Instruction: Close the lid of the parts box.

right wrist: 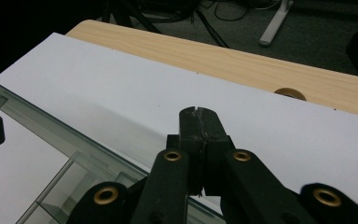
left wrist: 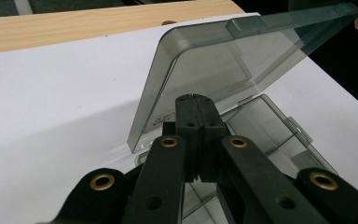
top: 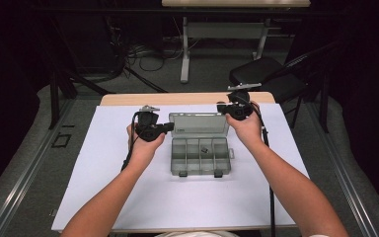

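A clear grey compartment box (top: 200,157) stands mid-table with its lid (top: 199,124) raised upright. One compartment holds a small dark piece (top: 204,149). My left gripper (top: 170,127) is at the lid's left edge; its jaws (left wrist: 196,100) are shut with nothing between them, pointing at the lid (left wrist: 223,60) just in front. My right gripper (top: 220,107) is by the lid's upper right corner. Its jaws (right wrist: 199,113) are also shut and hold nothing, just above the lid's top edge (right wrist: 51,126).
The box rests on a white sheet (top: 128,197) covering a wooden table (top: 128,98), whose far strip has a cable hole (right wrist: 289,93). Beyond the table are a black chair (top: 261,74), desk legs (top: 185,49) and floor cables.
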Available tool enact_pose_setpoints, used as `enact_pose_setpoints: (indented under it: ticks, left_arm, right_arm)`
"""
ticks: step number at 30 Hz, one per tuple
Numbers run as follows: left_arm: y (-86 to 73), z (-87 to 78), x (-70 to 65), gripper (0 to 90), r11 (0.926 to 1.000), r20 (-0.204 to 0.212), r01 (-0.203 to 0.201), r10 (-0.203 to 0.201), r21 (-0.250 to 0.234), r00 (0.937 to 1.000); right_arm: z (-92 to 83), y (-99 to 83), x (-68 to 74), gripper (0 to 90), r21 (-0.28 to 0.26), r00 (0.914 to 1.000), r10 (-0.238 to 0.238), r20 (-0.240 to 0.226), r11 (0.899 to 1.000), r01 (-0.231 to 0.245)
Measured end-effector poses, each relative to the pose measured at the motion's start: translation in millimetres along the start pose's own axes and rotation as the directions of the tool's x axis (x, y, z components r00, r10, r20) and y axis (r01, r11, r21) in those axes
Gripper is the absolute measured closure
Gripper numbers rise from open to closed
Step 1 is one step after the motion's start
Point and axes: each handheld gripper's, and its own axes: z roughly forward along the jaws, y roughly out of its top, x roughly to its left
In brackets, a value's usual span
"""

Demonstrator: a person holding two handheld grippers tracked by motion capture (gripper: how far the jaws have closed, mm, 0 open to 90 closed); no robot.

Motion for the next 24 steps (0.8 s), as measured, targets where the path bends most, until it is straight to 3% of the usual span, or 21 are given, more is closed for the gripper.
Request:
enact_pose_setpoints:
  ticks: [24]
  left_arm:
    - [-2.0,7.2,-13.5,90.0,0.9997,0.051,-0.011,0.010,0.021,0.9986]
  right_arm:
    - [-10.2,-12.0,3.9,90.0,0.012,0.9992,-0.001,-0.040,1.000,0.001]
